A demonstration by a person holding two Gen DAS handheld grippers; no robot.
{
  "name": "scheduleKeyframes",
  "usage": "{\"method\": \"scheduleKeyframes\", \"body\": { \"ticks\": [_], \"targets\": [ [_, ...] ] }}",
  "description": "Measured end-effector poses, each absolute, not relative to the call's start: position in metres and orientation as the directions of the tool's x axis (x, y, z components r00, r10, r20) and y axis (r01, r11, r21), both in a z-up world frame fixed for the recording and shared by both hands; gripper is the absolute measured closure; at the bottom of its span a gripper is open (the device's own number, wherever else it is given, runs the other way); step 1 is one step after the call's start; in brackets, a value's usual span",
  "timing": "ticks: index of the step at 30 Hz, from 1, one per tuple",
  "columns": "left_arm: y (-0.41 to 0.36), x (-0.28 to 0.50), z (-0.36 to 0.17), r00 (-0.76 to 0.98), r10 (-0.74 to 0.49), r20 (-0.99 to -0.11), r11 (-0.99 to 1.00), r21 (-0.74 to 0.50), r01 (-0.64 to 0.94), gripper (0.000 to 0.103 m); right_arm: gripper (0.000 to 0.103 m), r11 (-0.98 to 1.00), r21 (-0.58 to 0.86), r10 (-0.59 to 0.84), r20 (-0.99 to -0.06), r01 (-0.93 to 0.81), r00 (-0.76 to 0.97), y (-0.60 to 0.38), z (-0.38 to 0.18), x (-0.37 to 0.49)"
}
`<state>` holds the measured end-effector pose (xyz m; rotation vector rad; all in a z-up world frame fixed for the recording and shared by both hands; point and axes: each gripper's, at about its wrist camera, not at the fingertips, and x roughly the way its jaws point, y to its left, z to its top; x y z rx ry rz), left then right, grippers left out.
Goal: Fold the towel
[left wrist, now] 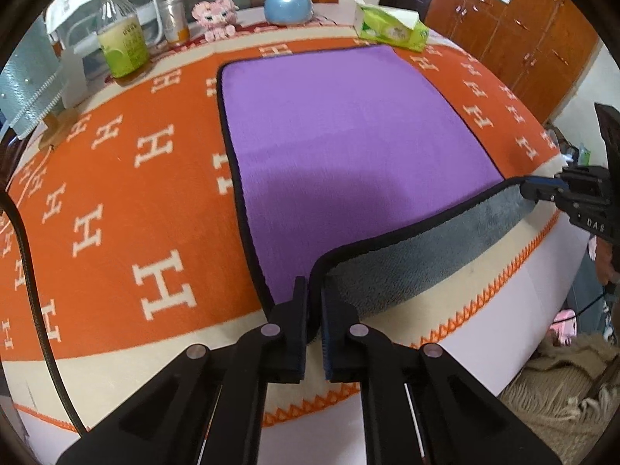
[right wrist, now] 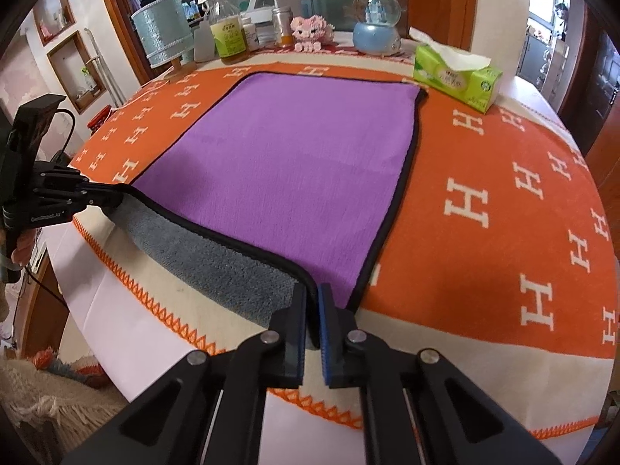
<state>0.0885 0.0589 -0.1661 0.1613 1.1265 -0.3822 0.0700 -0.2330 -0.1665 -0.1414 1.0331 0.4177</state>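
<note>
A purple towel (left wrist: 341, 131) with a black hem and a grey underside (left wrist: 418, 255) lies flat on the orange table cover; it also shows in the right wrist view (right wrist: 286, 178). Its near edge is lifted and curled, showing the grey side (right wrist: 217, 255). My left gripper (left wrist: 314, 290) is shut on the towel's near left corner. My right gripper (right wrist: 313, 294) is shut on the near right corner. Each gripper shows in the other's view: the right one at far right (left wrist: 542, 190), the left one at far left (right wrist: 108, 197).
The orange cover with white H letters (left wrist: 116, 201) drapes over the table's near edge. At the back stand a green tissue box (right wrist: 457, 77), a snow globe (right wrist: 376, 31), a pink toy (right wrist: 310, 33), a bottle (right wrist: 228, 35) and a lamp (right wrist: 164, 31).
</note>
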Motion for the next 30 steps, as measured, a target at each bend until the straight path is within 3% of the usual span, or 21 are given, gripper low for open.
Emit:
{"method": "scheduleKeyframes", "body": {
  "ticks": [30],
  "targets": [
    [0.046,0.236,-0.115,0.571,-0.105,-0.814,0.975,0.028,0.22,0.1,0.098,0.978,0.001,0.134,-0.769,-0.208,0.625,-0.231,-0.116,0.216]
  ]
}}
